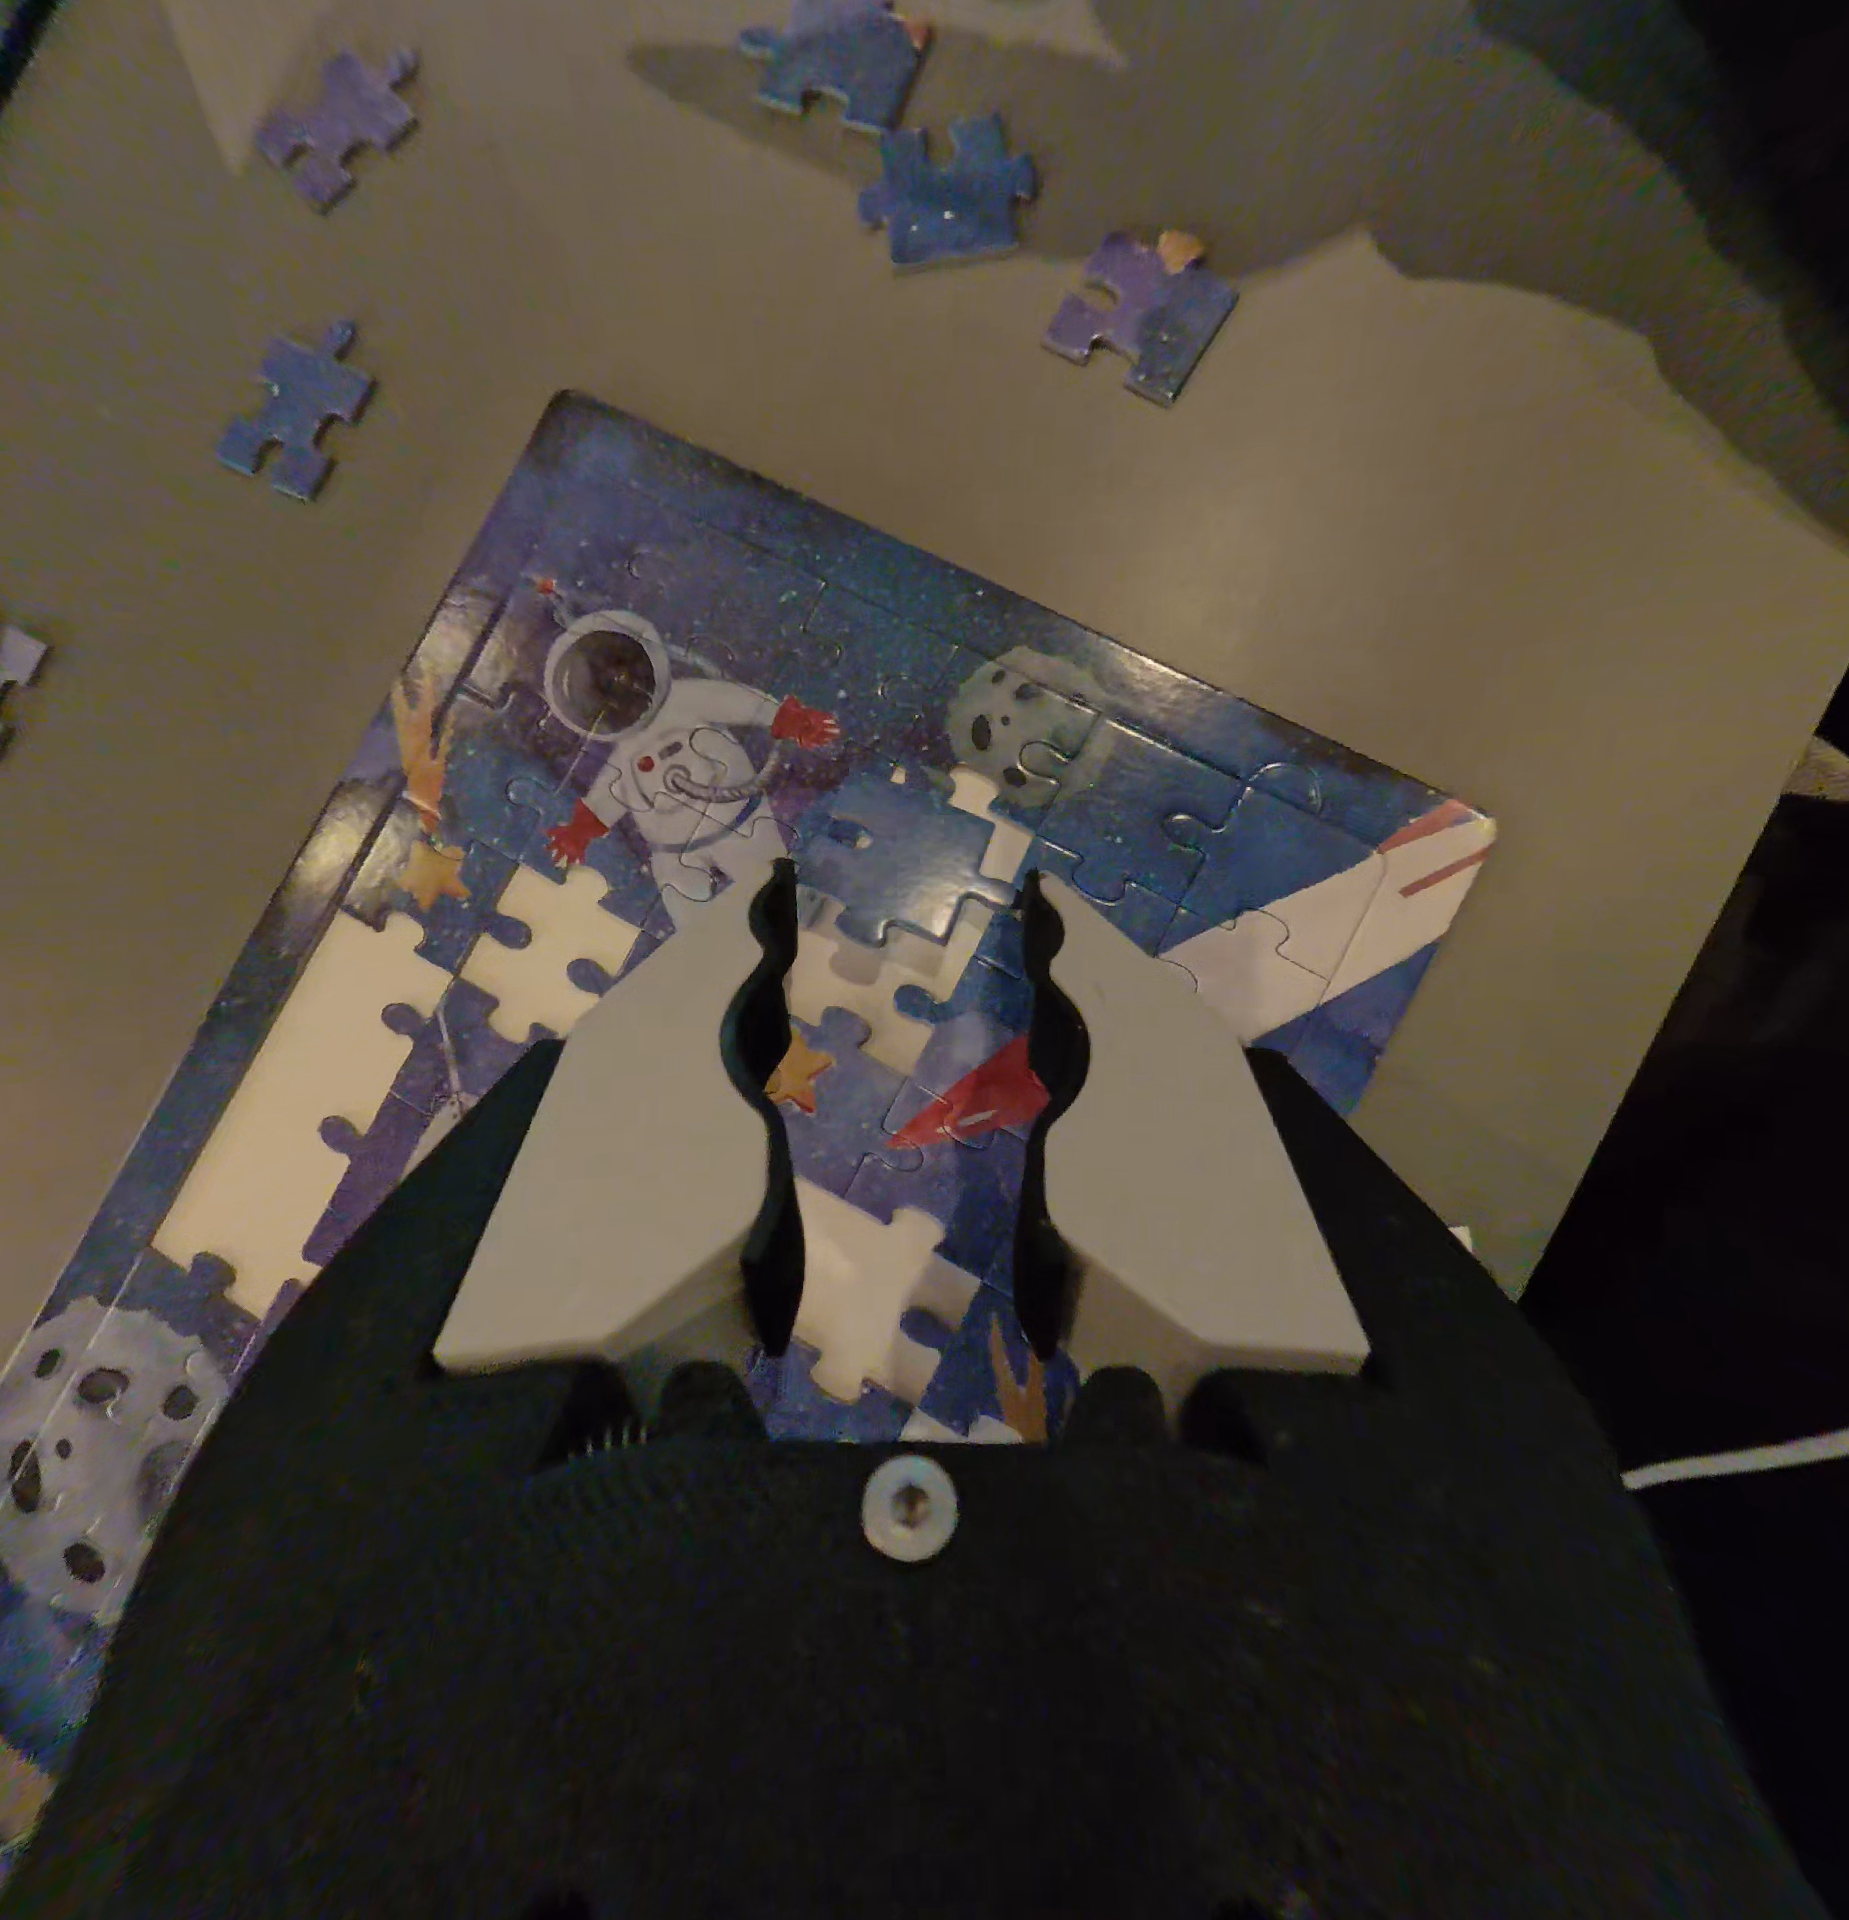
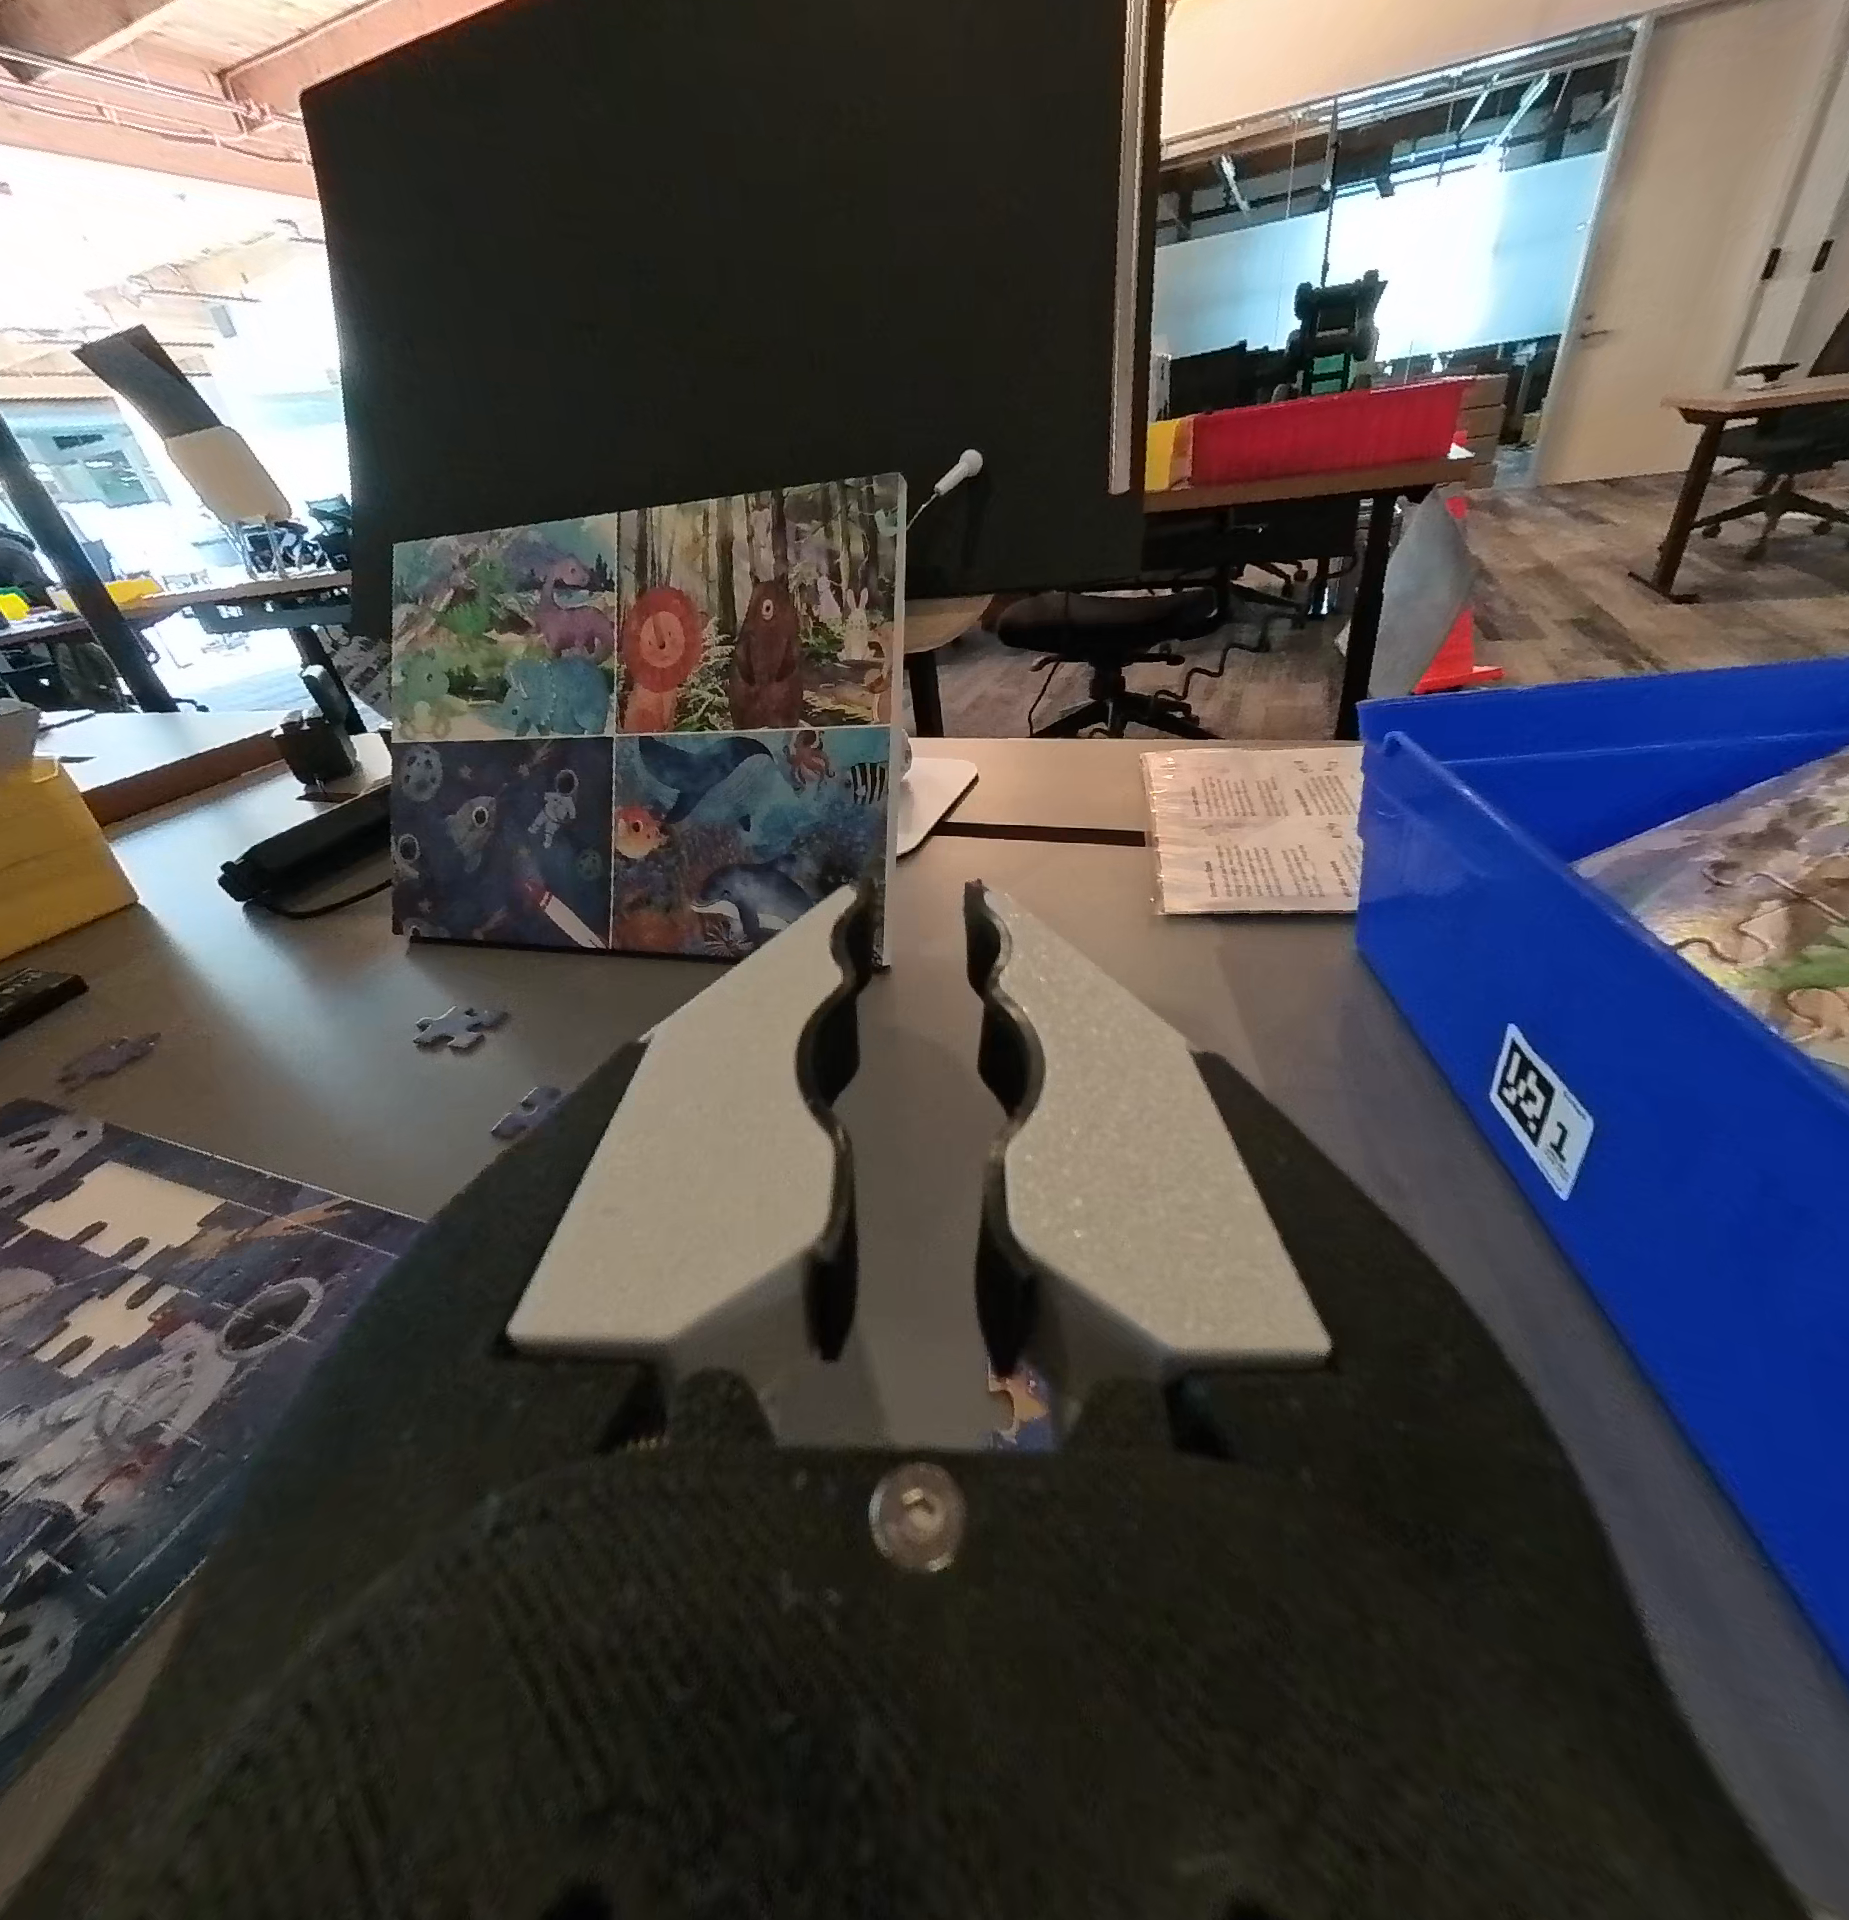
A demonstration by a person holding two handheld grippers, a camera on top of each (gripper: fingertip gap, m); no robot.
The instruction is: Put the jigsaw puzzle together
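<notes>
The space-themed jigsaw board lies on the grey table, partly filled, with several white gaps at its middle and left. My left gripper points down over it, its fingertips on either side of a blue puzzle piece. The piece sits askew over a gap and casts a shadow below itself. Several loose blue pieces lie beyond the board. My right gripper hovers above the table to the right of the board. Its jaws are a little apart with nothing between them.
A picture box stands upright ahead of the right gripper, in front of a black monitor. A blue bin holding another puzzle is at right, a leaflet behind it. The table edge runs close to the board's right side. Across from one pair of fingers to the other is roughly 30 cm.
</notes>
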